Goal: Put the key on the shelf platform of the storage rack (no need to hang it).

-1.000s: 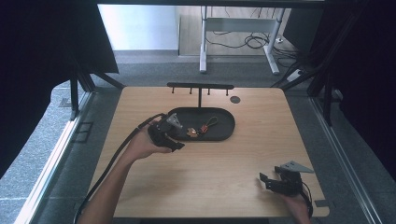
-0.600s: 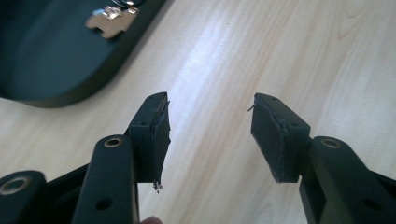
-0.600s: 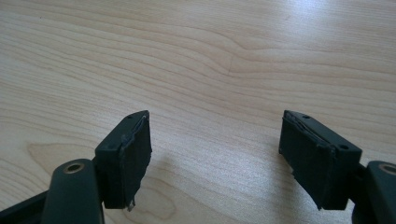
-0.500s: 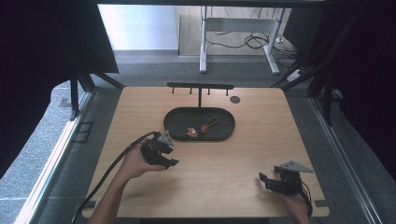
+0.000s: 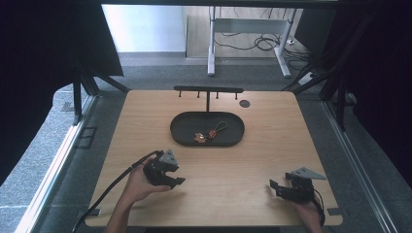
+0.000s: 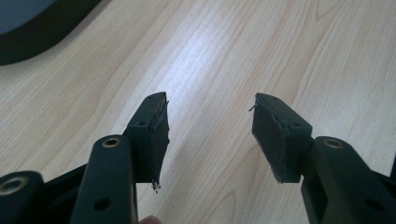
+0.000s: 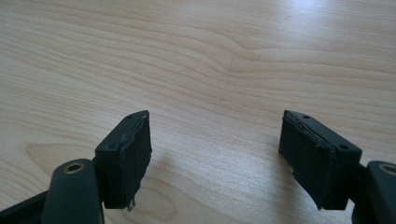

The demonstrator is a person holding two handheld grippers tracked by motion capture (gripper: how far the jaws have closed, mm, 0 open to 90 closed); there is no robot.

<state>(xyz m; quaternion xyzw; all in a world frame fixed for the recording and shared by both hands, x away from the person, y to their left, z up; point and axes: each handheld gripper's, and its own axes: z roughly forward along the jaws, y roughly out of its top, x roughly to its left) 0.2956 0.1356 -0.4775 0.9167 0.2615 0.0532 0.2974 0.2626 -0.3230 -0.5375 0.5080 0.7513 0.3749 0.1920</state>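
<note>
Pale wood-grain tabletop (image 5: 233, 170); oval black tray (image 5: 180, 127). Left gripper (image 6: 208, 135) low, fingers just opening, empty; right gripper (image 7: 215, 154) wide open, empty.

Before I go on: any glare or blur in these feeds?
High view: sharp, dark surroundings, tray contents small. Left gripper view: bright sheen on the table, fingers crisp. Right gripper view: evenly lit, soft shadows under the fingers.

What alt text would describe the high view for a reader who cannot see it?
A dark oval tray holding small keys on a cord sits on a light wooden table. The left tool and right tool, open, rest near its front edge.
</note>
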